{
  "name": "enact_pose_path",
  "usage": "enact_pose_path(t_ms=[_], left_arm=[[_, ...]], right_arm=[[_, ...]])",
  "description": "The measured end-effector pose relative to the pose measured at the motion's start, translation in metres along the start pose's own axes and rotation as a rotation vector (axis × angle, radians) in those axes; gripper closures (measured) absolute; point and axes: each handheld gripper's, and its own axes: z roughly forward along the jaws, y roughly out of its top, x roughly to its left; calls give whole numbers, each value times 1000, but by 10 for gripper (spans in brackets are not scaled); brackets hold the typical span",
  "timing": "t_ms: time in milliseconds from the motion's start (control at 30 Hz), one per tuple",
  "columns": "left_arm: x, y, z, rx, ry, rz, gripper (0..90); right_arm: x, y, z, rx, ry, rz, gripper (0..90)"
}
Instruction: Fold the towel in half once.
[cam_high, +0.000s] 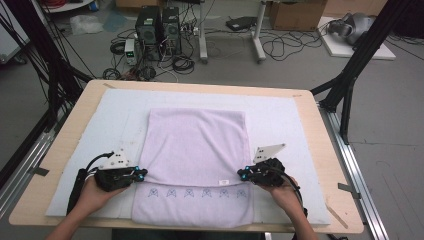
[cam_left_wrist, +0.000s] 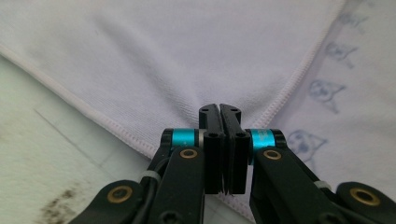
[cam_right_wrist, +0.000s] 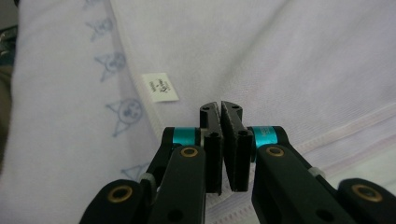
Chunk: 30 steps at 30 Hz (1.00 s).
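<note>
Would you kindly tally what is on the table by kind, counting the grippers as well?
Lilac towels: 1, the towel, folded over on itself
White underlay sheets: 1, the sheet beneath it
Grippers: 2, the left gripper and the right gripper, each with jaws closed on a towel corner
Total: 4

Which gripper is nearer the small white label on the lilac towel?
Right. The right gripper is shut on the lilac towel, close beside the small white label. The left gripper pinches the opposite edge, across the row of printed figures.
</note>
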Motion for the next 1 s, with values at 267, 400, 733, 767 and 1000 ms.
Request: enact_pose_path(t_ms=[267, 400, 733, 767, 1000], left_arm=[[-35, -5, -30, -17, -65, 99, 789], [-22, -4, -24, -13, -19, 57, 635], [64, 31, 30, -54, 171, -140, 603], [85, 34, 46, -15, 221, -170, 605], [130, 37, 78, 32, 270, -271, 510]], right_arm=[[32, -11, -32, -52, 71, -23, 788], [20, -15, -25, -56, 52, 45, 663], [-68, 27, 2, -13, -145, 133, 466], [-78, 31, 5, -20, -157, 139, 463], [-136, 50, 23, 29, -256, 162, 391]])
